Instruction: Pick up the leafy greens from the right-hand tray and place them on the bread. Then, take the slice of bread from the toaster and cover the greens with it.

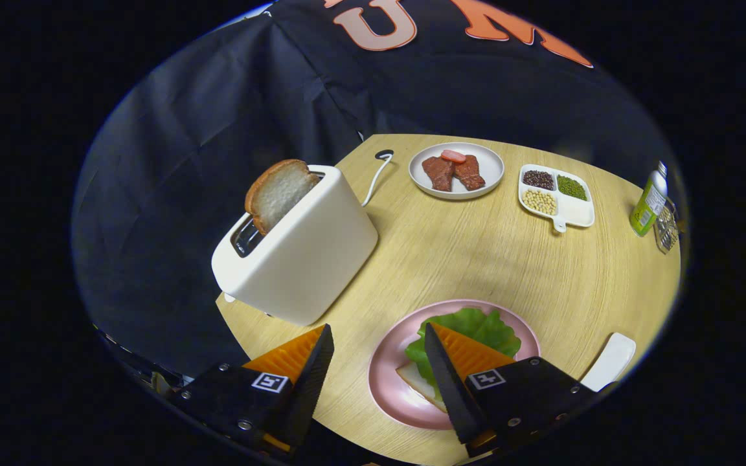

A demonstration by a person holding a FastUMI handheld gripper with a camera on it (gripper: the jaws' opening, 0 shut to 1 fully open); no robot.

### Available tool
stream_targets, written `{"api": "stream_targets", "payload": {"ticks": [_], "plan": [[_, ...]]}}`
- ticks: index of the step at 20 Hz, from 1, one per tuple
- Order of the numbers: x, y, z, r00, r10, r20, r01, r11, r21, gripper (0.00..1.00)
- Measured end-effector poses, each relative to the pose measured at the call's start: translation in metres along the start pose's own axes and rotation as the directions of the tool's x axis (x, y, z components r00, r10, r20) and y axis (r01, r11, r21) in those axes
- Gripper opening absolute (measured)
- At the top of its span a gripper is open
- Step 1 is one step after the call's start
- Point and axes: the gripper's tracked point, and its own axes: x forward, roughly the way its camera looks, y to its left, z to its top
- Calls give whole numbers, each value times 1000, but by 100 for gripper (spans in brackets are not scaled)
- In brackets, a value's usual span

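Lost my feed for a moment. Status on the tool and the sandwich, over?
Tool open, holding nothing. Greens on bread, pink plate. Top slice upright in toaster, beyond the tool's fingers. Path looks open.

Bright, even overhead light on the table point(476, 259), soft shadows, sharp centre, fisheye bending toward the edges.

Tool point(378, 333): wedge fingers, ridged pads, dark screwed mounts, square tag markers, spread apart.
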Motion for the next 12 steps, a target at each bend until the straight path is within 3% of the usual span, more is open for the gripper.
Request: {"api": "stream_targets", "payload": {"ticks": [4,12], "plan": [[-5,19,26,999,21,26,-21,1000,-7,95],[2,57,76,997,59,41,-59,998,4,96]]}}
